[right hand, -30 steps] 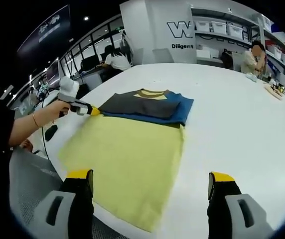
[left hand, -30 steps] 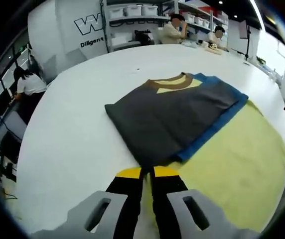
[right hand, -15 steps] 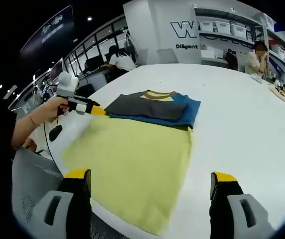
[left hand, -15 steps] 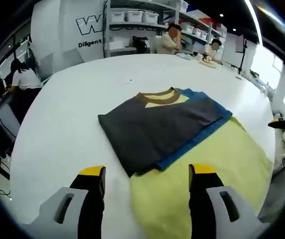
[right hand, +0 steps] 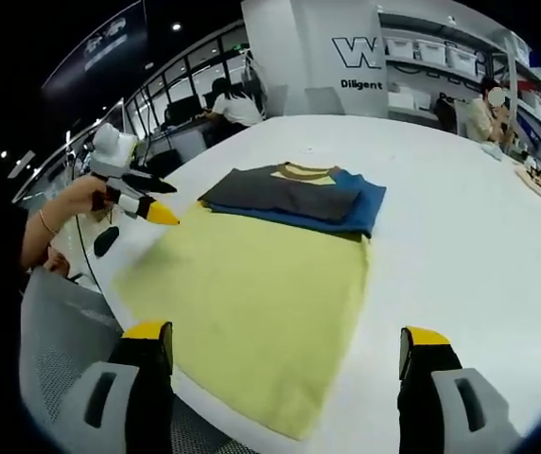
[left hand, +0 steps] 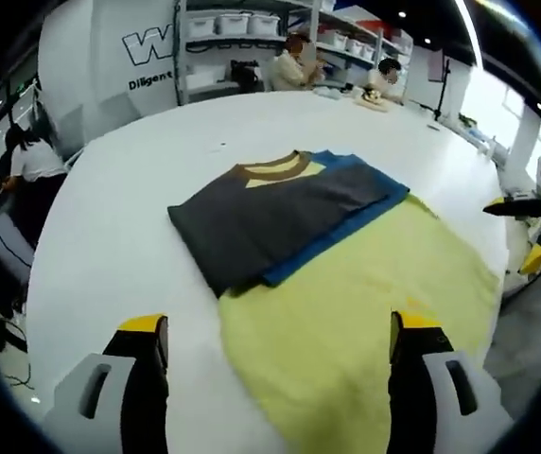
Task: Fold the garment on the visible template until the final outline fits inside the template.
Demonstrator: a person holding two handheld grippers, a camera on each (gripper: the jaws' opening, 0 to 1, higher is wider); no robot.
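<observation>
The folded garment (left hand: 275, 213), dark grey over blue with a brown and yellow collar, lies flat on the white table (left hand: 119, 246). It overlaps the far end of the yellow template (left hand: 365, 312). My left gripper (left hand: 278, 326) is open and held back from the garment's near corner, with nothing between its jaws. My right gripper (right hand: 287, 333) is open over the near edge of the template (right hand: 252, 293), well short of the garment (right hand: 294, 197). A hand holds the left gripper (right hand: 136, 197) at the template's left side. The right gripper (left hand: 528, 204) shows beyond the table's right edge.
The table's curved edge (right hand: 110, 284) runs close under both grippers. Two people (left hand: 299, 66) sit at the far side near small objects (left hand: 375, 95). Shelves with white boxes (left hand: 223, 24) stand behind, and another person (left hand: 25, 156) sits at desks on the left.
My left gripper, shut at the garment's near corner a second ago, has opened and drawn back from it. The garment lies still. The right gripper stays open.
</observation>
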